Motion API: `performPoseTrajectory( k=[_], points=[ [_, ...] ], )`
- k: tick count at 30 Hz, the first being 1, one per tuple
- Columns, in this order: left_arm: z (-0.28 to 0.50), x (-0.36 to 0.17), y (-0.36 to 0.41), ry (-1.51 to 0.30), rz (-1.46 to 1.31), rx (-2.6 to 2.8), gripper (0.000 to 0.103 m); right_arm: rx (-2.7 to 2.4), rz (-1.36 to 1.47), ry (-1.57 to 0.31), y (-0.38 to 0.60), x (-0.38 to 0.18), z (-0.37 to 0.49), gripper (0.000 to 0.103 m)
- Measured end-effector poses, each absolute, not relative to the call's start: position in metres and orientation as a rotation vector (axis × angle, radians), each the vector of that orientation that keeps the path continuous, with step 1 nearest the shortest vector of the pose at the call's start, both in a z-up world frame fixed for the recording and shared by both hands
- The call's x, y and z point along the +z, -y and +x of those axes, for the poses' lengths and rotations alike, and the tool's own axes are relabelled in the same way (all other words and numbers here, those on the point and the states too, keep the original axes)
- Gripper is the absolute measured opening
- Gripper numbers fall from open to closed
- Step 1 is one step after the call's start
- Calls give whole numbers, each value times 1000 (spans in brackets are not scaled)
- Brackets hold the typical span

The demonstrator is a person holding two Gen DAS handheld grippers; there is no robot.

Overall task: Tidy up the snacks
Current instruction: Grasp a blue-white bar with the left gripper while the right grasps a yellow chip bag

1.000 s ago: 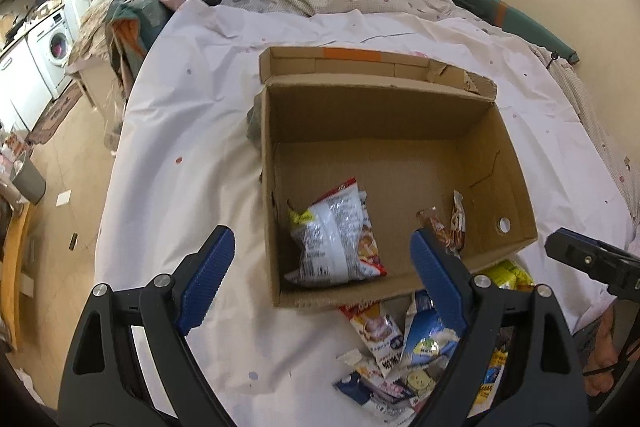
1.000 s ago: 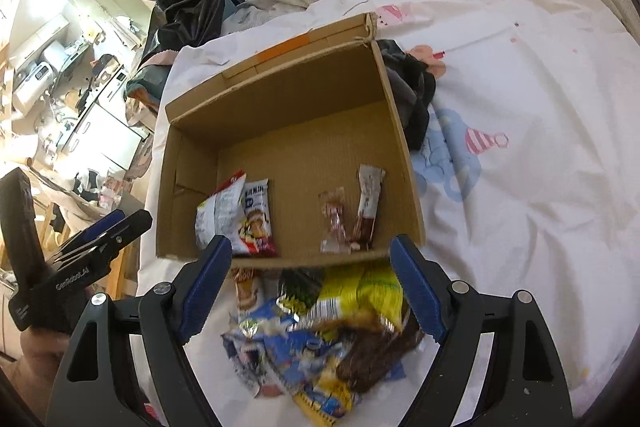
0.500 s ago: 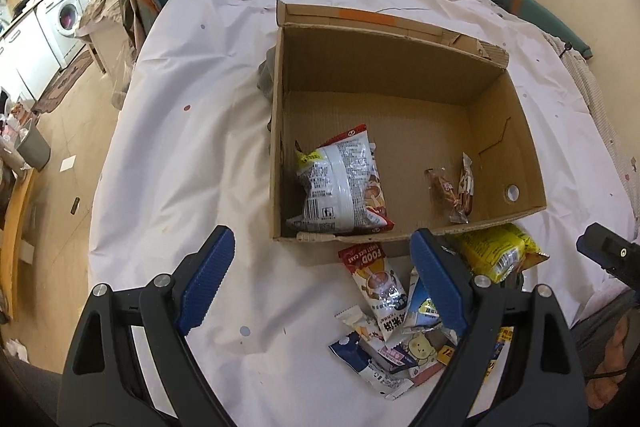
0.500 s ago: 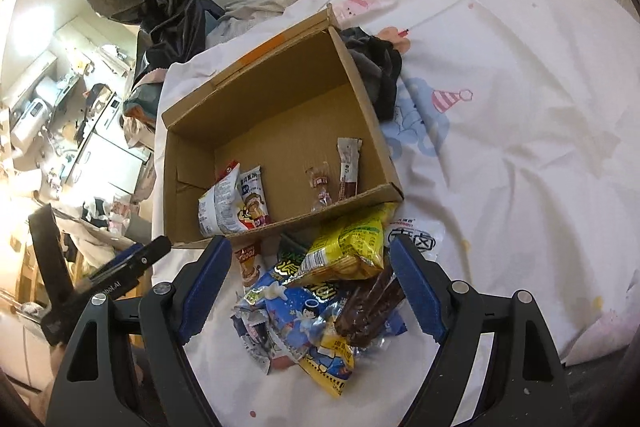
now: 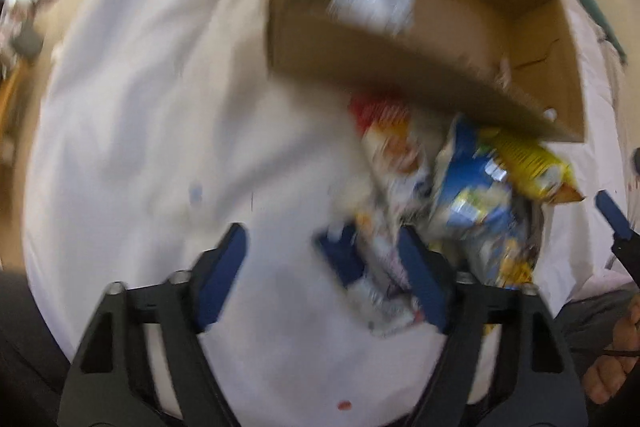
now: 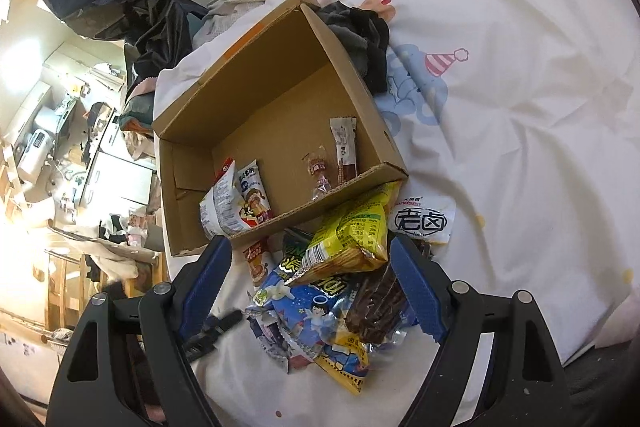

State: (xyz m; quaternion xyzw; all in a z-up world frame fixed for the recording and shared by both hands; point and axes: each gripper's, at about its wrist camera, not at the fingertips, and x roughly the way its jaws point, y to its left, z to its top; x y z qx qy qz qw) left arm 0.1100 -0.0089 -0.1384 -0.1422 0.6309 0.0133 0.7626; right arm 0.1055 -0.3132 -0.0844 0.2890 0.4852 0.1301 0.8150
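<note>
Both hand-held grippers, left [image 5: 320, 263] and right [image 6: 310, 283], hang spread and empty over the snack pile [image 6: 332, 291] on the bed, just before the box [image 6: 280, 131]; next, pinch one packet.

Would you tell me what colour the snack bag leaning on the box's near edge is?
The snack bag is yellow with green print, clearest in the right wrist view, against the cardboard box.

Heavy motion blur is smearing the left wrist view — the right is staying sharp, daylight glaring at its left edge, corners bending fisheye-dark.
</note>
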Motion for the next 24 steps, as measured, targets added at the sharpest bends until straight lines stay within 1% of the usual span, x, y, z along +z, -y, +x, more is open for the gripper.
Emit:
performPoseTrajectory(
  k=[1, 2, 3, 8, 10, 11, 12, 13, 14, 18, 24],
  points=[
    [106, -144, 7, -1389, -330, 36, 60, 278, 618, -1037, 313, -84, 106, 84],
    [102, -150, 6, -1413, -349, 47, 53, 279, 619, -1040, 313, -85, 106, 84],
    [100, -152, 7, -1427, -350, 50, 50, 282, 619, -1042, 312, -85, 107, 84],
    [99, -157, 26, -1451, -276, -12, 48, 288, 606, -1046, 308, -85, 110, 84],
    [98, -161, 35, -1466, -215, -7, 46, 285, 600, -1046, 307, -85, 110, 84],
    [97, -163, 38, -1475, -174, -8, 37, 284, 599, -1045, 308, -85, 109, 84],
    [97, -164, 41, -1480, -154, -8, 21, 280, 598, -1044, 309, -85, 109, 84],
    [96, -164, 41, -1486, -148, -11, 18, 274, 600, -1043, 310, -85, 109, 84],
    [95, -163, 39, -1491, -150, -20, 13, 266, 607, -1044, 312, -85, 109, 84],
    [94, -151, 24, -1454, -183, -14, 13, 226, 623, -1071, 318, -93, 110, 85],
    [96, -126, 9, -1362, -204, 18, 13, 192, 524, -1217, 296, -121, 125, 84]
  ],
)
